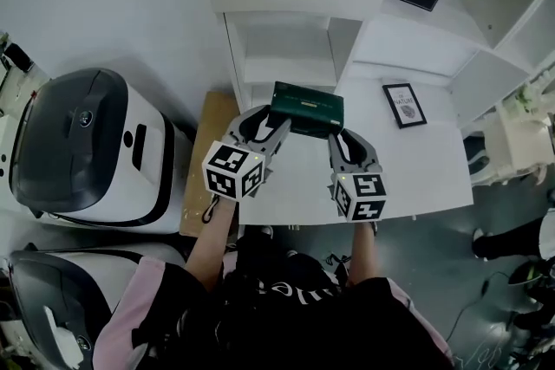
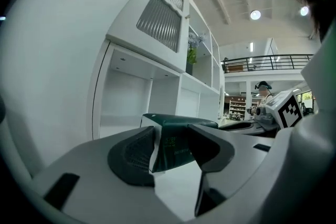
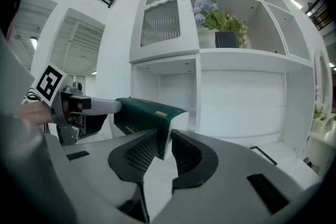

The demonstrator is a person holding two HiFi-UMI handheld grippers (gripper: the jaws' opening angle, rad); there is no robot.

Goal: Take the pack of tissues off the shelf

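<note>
At pack (image 1: pixel 306 108) ends, grippers (image 1: pixel 270 126) (image 1: pixel 339 139), seemingly level

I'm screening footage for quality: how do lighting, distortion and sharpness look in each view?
Head view: even, soft light, the dark green rectangular tissue pack sharp. Left gripper view: strong fisheye, black corners, a round ceiling lamp glaring, a mosaic patch at top. Right gripper view: the white shelf unit bows outward, corners dark, pack in focus.

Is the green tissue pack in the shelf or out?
Out. The left gripper and right gripper hold the tissue pack in front of the shelf.
</note>
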